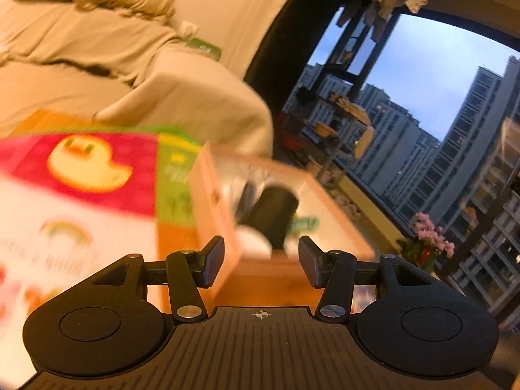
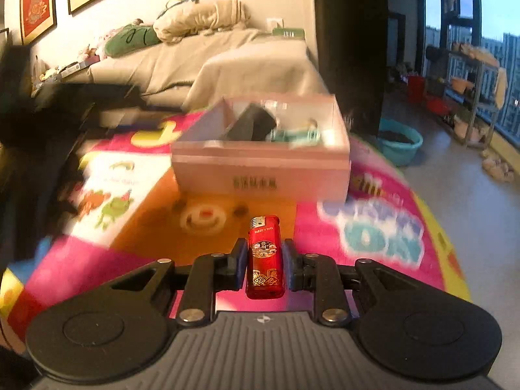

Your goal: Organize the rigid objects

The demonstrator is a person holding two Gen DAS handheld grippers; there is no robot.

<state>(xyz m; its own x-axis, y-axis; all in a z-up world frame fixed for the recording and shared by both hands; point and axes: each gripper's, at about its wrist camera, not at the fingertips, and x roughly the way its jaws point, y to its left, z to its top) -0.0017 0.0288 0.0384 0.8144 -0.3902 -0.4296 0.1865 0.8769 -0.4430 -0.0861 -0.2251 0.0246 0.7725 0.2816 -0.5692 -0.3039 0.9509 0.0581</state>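
Note:
My right gripper (image 2: pixel 265 253) is shut on a red lighter (image 2: pixel 264 260), held upright above the colourful play mat (image 2: pixel 373 227). A pink open box (image 2: pixel 260 165) stands on the mat just beyond it, holding a black object (image 2: pixel 252 125) and a teal item (image 2: pixel 297 135). My left gripper (image 1: pixel 261 260) is open and empty, close to the same pink box (image 1: pixel 217 204); the black cylinder (image 1: pixel 273 217) and a white object (image 1: pixel 253 240) lie inside. The left wrist view is motion-blurred.
A beige covered sofa (image 2: pixel 234 61) with cushions stands behind the mat. A teal basin (image 2: pixel 399 143) and a shelf rack (image 2: pixel 471 91) stand by the big window at right. A flower pot (image 1: pixel 429 240) sits near the window.

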